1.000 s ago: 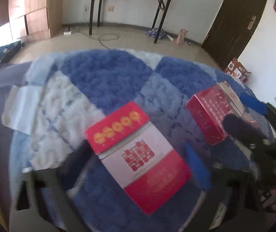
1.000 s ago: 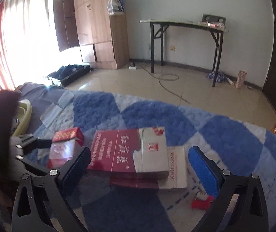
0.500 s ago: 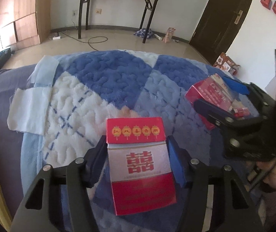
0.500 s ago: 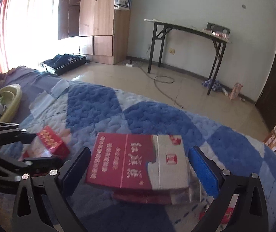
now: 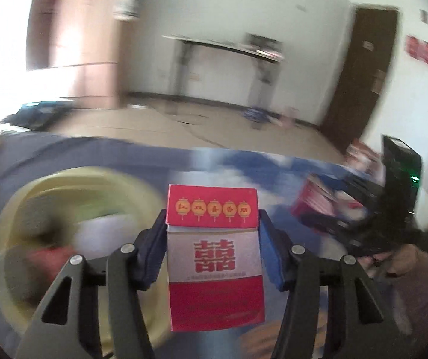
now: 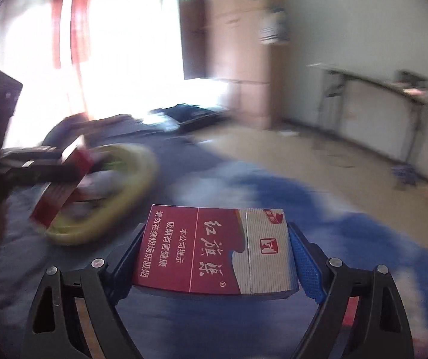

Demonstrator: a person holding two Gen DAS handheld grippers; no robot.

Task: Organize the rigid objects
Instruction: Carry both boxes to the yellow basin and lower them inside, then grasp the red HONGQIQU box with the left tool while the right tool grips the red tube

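Observation:
My left gripper (image 5: 212,221) is shut on a red and white box with gold lanterns (image 5: 214,257) and holds it in the air, just right of a yellow basin (image 5: 142,188). The right wrist view shows this box (image 6: 61,185) tilted over the basin's rim (image 6: 142,176). My right gripper (image 6: 215,233) has its jaws closing on a dark red and grey carton (image 6: 211,251). Its blue pads (image 6: 302,257) lie against both short sides, and the carton hangs above the quilt. The left wrist view shows that carton (image 5: 312,200), blurred, at the right.
A blue and white patchwork quilt (image 6: 273,191) covers the bed under both grippers. The basin holds blurred red and white items. Beyond the bed are bare floor, a dark suitcase (image 6: 190,113), a wardrobe (image 6: 243,59), a folding table (image 5: 222,45) and a dark door (image 5: 360,74).
My left gripper shut on the lantern box, lifted it off the quilt and swung it left to the basin. My right gripper closed in on the carton and carried it left.

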